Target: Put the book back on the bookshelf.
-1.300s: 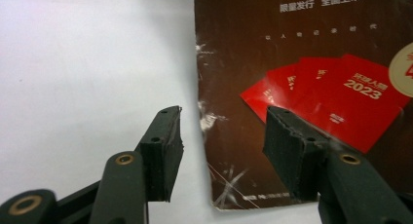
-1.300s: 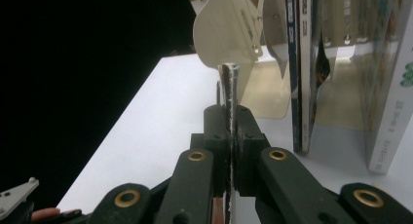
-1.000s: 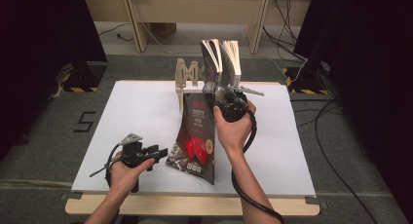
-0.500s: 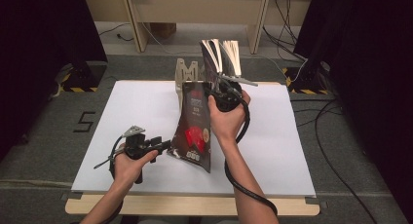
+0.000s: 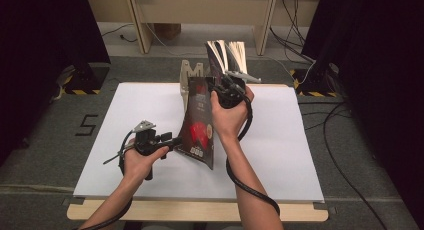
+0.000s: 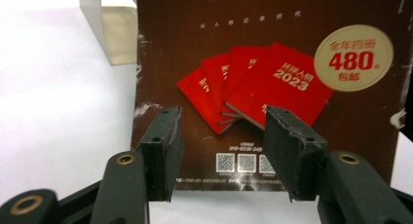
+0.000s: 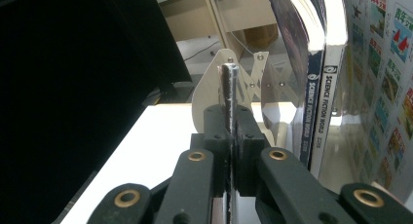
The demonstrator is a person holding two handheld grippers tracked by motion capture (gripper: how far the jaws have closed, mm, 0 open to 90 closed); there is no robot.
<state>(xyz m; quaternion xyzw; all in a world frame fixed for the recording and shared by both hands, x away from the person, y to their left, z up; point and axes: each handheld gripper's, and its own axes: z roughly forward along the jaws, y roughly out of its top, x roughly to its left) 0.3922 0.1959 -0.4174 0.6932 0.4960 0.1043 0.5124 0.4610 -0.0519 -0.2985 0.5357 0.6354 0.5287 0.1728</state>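
A dark brown magazine (image 5: pixel 199 126) with red booklets printed on its cover hangs tilted above the white table (image 5: pixel 300 140), its lower corner close to the surface. My right gripper (image 5: pixel 219 88) is shut on its top edge; in the right gripper view the jaws (image 7: pixel 231 112) pinch the thin edge. My left gripper (image 5: pixel 174 140) sits low at the magazine's lower left edge, open. In the left gripper view the cover (image 6: pixel 272 78) stands just beyond the spread pads (image 6: pixel 163 156), with nothing between them.
A metal bookend (image 5: pixel 187 72) stands at the table's back edge, also visible past the right jaws (image 7: pixel 214 87). Several magazines (image 5: pixel 227 55) stand upright beside it, spines reading "Science Fiction World" (image 7: pixel 316 87). Cables trail from both grippers.
The right gripper has raised the magazine and carried it a little toward the back. The left gripper has moved right and forward, up to the magazine's lower edge.
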